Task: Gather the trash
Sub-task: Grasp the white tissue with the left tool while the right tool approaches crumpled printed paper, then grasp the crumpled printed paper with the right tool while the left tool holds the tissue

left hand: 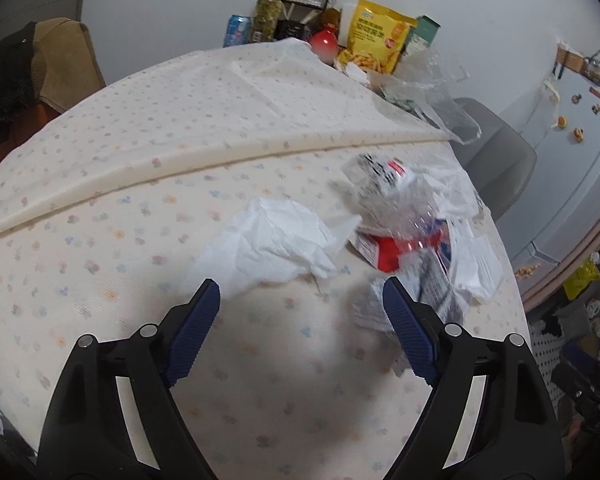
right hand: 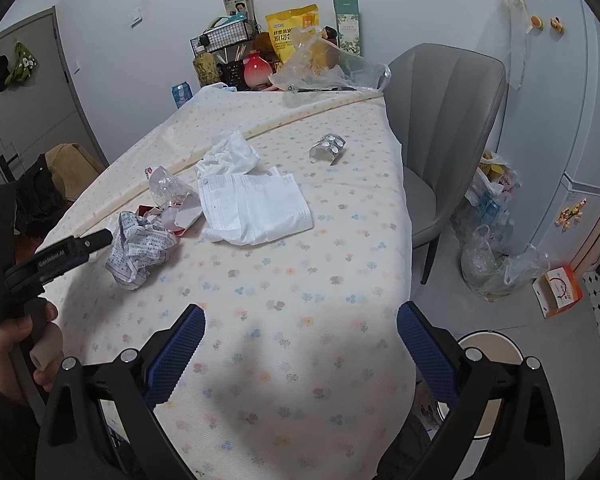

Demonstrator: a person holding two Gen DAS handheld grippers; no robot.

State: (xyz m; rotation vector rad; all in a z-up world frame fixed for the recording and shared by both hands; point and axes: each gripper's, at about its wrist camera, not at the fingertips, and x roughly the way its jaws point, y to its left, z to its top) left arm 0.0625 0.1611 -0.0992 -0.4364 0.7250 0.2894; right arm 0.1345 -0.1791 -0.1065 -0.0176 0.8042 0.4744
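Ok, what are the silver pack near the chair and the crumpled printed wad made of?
The silver pack looks like a foil blister strip: shiny, creased, with round white tablet bumps. The crumpled printed wad looks like thin matte paper, covered in fine print, holding sharp creases.

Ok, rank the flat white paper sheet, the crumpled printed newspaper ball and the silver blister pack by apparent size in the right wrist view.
1. Flat white paper sheet, largest.
2. Crumpled printed newspaper ball.
3. Silver blister pack, smallest, though it lies farthest from the camera.
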